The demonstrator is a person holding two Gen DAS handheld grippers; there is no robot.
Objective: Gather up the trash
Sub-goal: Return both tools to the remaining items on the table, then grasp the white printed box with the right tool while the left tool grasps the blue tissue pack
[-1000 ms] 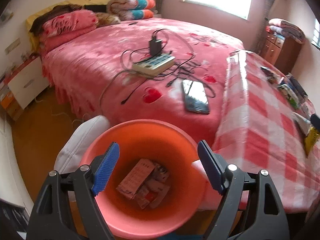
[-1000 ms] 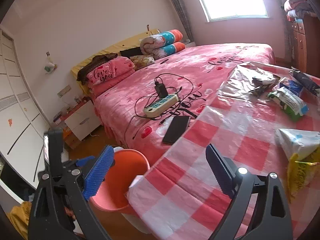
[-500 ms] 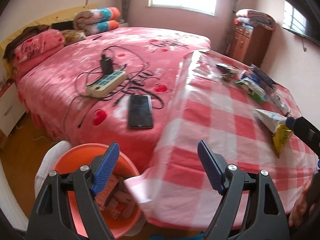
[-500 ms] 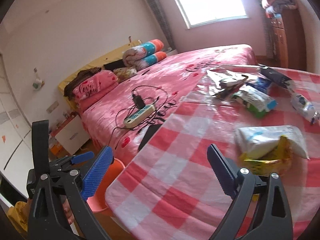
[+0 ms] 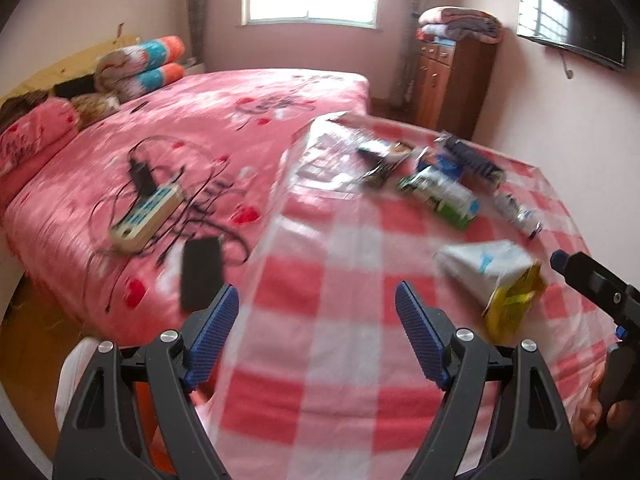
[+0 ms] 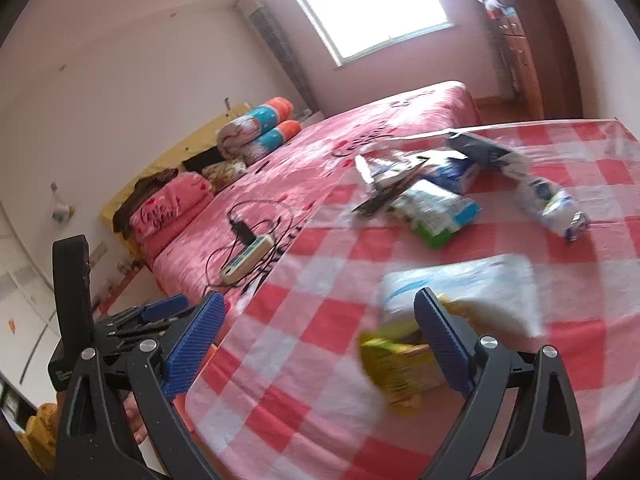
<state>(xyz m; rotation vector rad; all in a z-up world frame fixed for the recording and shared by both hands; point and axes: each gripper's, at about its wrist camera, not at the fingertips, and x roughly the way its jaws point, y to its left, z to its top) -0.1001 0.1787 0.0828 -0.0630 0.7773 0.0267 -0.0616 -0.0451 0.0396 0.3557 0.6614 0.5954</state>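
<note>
Both wide-open grippers, left (image 5: 316,332) and right (image 6: 318,340), swung tableward; blurred yellow packet (image 6: 394,364) partly hidden.

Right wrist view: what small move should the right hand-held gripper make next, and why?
Probably ease the right hand-held gripper forward and a little rightward over the yellow wrapper. Its jaws are open and empty, and that wrapper is the nearest trash on the checked tablecloth, lying against one finger's inner side.

Beside the table, a bed under a pink heart-printed blanket (image 5: 248,120), bearing a white power strip (image 5: 146,218) tangled in black cables and a black phone (image 5: 201,273). Rolled striped quilts (image 5: 140,66) at its head. Brown wooden cabinet (image 5: 452,84) farther off.
</note>
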